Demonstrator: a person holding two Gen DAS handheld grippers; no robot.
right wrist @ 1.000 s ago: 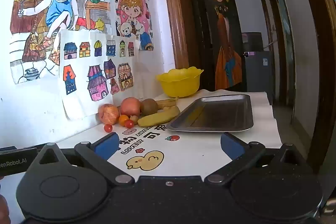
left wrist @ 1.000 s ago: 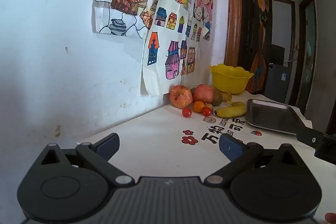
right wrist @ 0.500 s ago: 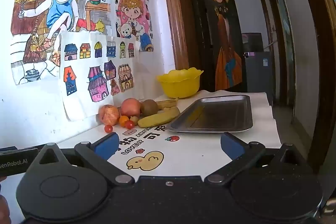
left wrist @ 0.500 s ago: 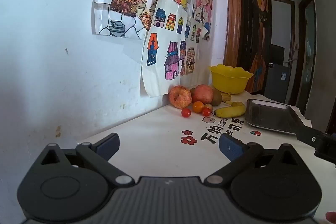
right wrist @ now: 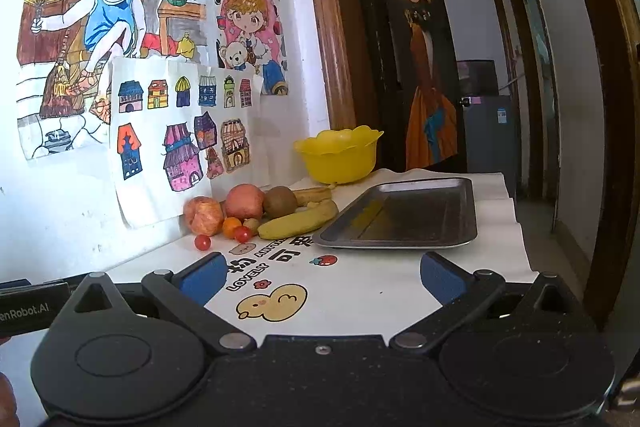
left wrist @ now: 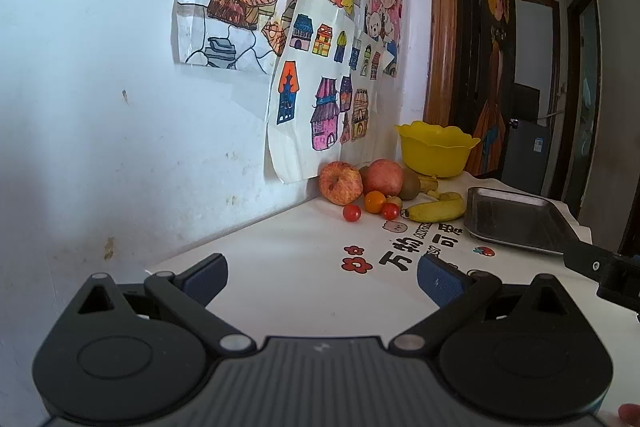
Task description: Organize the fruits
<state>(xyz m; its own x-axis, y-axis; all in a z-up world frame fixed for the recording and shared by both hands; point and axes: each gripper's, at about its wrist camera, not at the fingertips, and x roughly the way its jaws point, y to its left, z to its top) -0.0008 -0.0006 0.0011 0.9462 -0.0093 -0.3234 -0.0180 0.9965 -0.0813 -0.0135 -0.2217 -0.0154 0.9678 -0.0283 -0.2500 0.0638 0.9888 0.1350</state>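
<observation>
Left wrist view shows the left gripper (left wrist: 322, 277) low over a white worktop (left wrist: 304, 279), jaws spread wide and holding nothing. Right wrist view shows the right gripper (right wrist: 320, 277) likewise spread and empty. Against the wall ahead lies a cluster of fruit: two apples (right wrist: 244, 201), a kiwi (right wrist: 279, 202), bananas (right wrist: 298, 221) and cherry tomatoes (right wrist: 202, 242). A metal tray (right wrist: 404, 215) sits just beside the bananas, with a yellow bowl (right wrist: 338, 155) behind.

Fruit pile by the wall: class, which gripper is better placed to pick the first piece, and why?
Probably the left gripper: it is open and empty, and the fruit pile lies nearly straight ahead of it. The right gripper, also open, faces the metal tray, fruit off to its left.
</observation>
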